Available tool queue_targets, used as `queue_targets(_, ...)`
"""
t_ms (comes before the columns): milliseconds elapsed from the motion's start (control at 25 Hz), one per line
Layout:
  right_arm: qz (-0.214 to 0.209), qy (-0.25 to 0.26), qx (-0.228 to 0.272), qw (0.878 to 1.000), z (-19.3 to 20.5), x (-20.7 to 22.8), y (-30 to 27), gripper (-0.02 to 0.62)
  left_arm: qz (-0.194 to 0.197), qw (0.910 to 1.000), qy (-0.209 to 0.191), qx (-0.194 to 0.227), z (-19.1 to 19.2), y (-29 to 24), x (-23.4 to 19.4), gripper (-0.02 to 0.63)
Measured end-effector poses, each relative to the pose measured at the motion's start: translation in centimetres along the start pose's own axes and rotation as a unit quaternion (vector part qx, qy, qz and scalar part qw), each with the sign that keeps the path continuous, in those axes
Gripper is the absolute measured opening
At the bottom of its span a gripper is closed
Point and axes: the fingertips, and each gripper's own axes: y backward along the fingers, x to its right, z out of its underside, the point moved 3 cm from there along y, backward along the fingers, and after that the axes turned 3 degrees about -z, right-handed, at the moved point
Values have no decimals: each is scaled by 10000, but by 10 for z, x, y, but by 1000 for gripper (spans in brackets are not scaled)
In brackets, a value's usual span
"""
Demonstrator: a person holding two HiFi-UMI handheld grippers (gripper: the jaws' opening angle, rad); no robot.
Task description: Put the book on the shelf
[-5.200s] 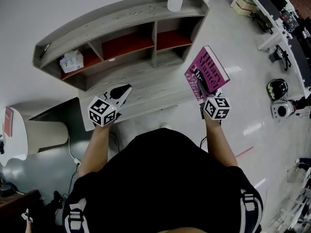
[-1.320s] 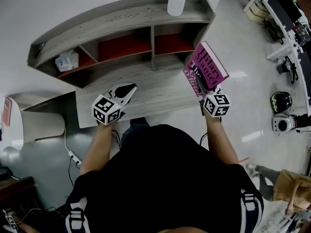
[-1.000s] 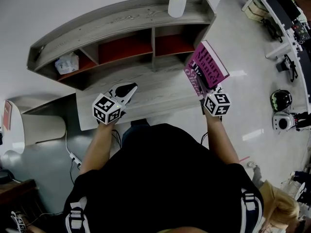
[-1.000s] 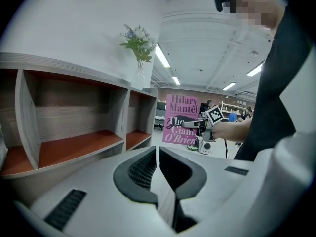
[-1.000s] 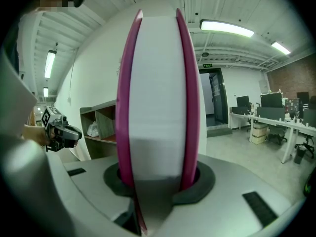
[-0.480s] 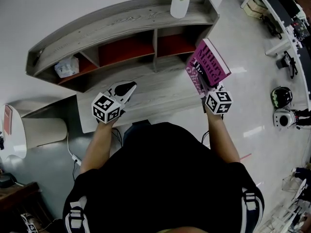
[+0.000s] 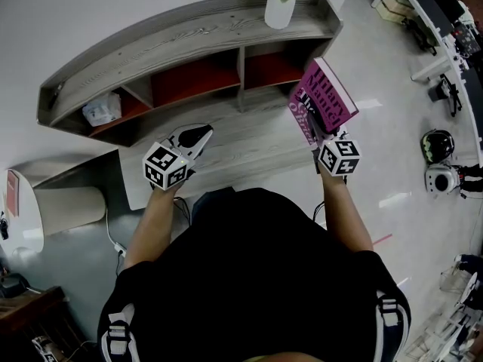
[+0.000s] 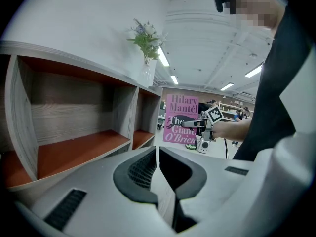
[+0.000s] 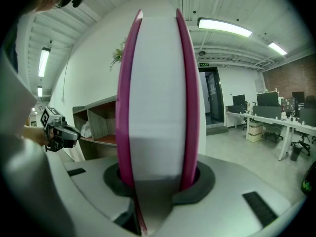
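A pink paperback book (image 7: 324, 96) stands upright in my right gripper (image 7: 320, 131), whose jaws are shut on its lower edge. The book hangs in the air just off the right end of the grey wooden shelf (image 7: 189, 32), which has red-floored compartments. In the right gripper view the book (image 9: 158, 98) fills the middle, page edges facing the camera, between the jaws of the right gripper (image 9: 158, 181). My left gripper (image 7: 198, 136) is shut and holds nothing, low over the desk top (image 7: 249, 138) below the shelf. The left gripper view shows the left gripper (image 8: 157, 152), the empty compartments (image 8: 74, 147) and the book (image 8: 181, 125) beyond.
A white vase with a plant (image 7: 279, 10) stands on the shelf's top at the right. A pack of tissues (image 7: 102, 110) lies in the leftmost compartment. The middle and right compartments hold nothing. Office desks (image 7: 445, 21) stand at the far right.
Almost nothing has moved. The right gripper has kept the book upright and edged it slightly toward the shelf's right end. The left gripper has stayed put.
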Motion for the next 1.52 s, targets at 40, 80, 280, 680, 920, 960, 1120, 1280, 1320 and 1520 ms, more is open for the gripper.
queue_targets(40, 16, 6, 2, 10000, 0, 0, -1, 150, 9, 10000, 0, -9, 0, 0, -1, 21)
queue_targets(80, 33, 10, 8, 10000, 0, 0, -1, 150, 18, 10000, 4, -20, 1, -1, -2, 21)
queue_targets(280, 95, -2, 27, 10000, -1, 3, -6, 150, 31, 10000, 20, -60, 4, -1, -8, 21)
queue_targets(680, 139, -28, 14, 9999, -2, 7, -15, 150, 56, 10000, 22, -66, 0, -6, -17, 21)
queue_targets(920, 166, -52, 3, 9998, -2, 9, -23, 150, 45, 10000, 22, -82, -1, -7, -25, 21)
queue_targets(960, 172, -57, -5, 9998, -2, 9, -24, 150, 48, 10000, 22, -80, -1, -8, -26, 21)
queue_targets(1120, 148, -49, -11, 9999, -3, 8, -31, 150, 39, 9999, 17, -105, -2, -7, -31, 21)
queue_targets(1280, 132, -37, -11, 9999, -6, 7, -38, 150, 6, 9999, 51, -128, 0, -5, -37, 21)
queue_targets(1320, 133, -41, -11, 9999, -6, 8, -40, 150, 1, 9999, 58, -130, 1, -5, -38, 21)
queue_targets(1520, 149, -29, -45, 9999, -4, 9, -51, 150, -19, 9999, 91, -140, 3, -6, -47, 21)
